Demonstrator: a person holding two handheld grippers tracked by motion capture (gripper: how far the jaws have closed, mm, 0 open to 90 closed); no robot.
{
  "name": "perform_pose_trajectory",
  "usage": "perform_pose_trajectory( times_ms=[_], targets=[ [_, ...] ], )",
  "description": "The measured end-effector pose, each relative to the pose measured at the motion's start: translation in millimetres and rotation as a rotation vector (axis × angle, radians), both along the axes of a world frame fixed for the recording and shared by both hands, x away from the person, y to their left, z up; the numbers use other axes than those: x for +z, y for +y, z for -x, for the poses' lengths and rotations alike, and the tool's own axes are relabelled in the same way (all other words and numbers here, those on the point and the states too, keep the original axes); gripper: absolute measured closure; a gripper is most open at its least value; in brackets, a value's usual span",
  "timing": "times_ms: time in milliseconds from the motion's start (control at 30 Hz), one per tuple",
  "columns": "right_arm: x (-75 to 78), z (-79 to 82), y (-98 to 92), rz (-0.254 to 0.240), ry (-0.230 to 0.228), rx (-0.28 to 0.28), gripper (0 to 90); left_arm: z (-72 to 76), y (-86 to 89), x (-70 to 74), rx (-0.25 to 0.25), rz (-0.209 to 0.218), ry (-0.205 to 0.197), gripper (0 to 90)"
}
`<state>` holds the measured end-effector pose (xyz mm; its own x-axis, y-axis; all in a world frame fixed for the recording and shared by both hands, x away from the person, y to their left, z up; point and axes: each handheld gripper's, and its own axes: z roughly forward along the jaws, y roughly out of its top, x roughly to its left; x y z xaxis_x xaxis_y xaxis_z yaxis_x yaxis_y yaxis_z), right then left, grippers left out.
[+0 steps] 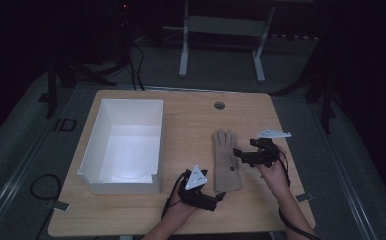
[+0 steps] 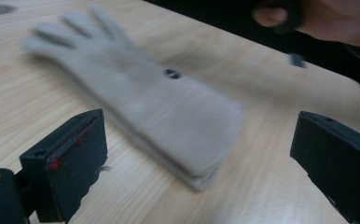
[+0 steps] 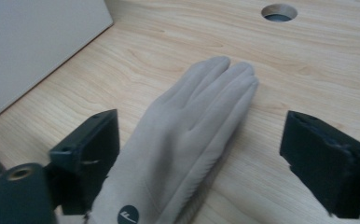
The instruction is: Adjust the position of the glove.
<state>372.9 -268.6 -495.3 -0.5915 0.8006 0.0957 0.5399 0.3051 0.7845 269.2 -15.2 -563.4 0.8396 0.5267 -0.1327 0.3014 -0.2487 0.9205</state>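
- A beige glove [image 1: 227, 161] is seen lying flat on the wooden desk [image 1: 191, 125], fingers pointed to the far edge, cuff toward the person; a small dark logo is borne near the cuff.
- The right tongs [image 1: 237, 152] are held just over the glove's right side, jaws spread wide; in the right gripper view the glove is framed between the jaws w/o being pressed.
- The left tongs [image 1: 220, 197] are held near the cuff end, at the desk's front edge, jaws likewise spread wide, nothing gripped.
- A white open box [image 1: 123, 145] is set on the desk's left half, well apart from the glove.
- A round cable hole [image 1: 219, 105] is cut near the desk's far edge, beyond the glove's fingertips.
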Motion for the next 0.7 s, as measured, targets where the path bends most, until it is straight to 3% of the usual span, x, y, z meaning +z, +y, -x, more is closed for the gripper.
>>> perform_pose_trajectory(
  times_ms=[100, 167, 233, 467, 633, 700],
  targets=[
    [2.1, -3.8, -7.7, -0.042, 0.017, 0.01, 11.0, -5.1, -8.5, 3.1, -0.07, -0.059, -0.042, 5.9],
    [2.8, -8.0, -10.3, -0.038, 0.028, 0.011, 11.3, -8.1, -12.4, 4.9, -0.101, -0.061, -0.043, 8.2],
    [3.5, -12.3, -11.8, -0.025, 0.023, 0.004, 14.2, -9.8, -17.5, 7.8, -0.114, -0.065, -0.055, 15.6],
    [-3.2, -31.8, -12.0, -0.012, 0.043, 0.015, 27.9, -20.4, -35.0, 15.6, -0.161, -0.078, -0.076, 18.2],
    [-15.4, -45.7, -10.9, -0.023, 0.083, 0.017, 36.6, -29.9, -38.3, 11.6, -0.179, -0.118, -0.057, 20.3],
    [-23.3, -51.8, -9.7, -0.039, 0.12, 0.027, 37.6, -31.5, -39.2, 10.0, -0.181, -0.122, -0.049, 20.4]
  ],
)
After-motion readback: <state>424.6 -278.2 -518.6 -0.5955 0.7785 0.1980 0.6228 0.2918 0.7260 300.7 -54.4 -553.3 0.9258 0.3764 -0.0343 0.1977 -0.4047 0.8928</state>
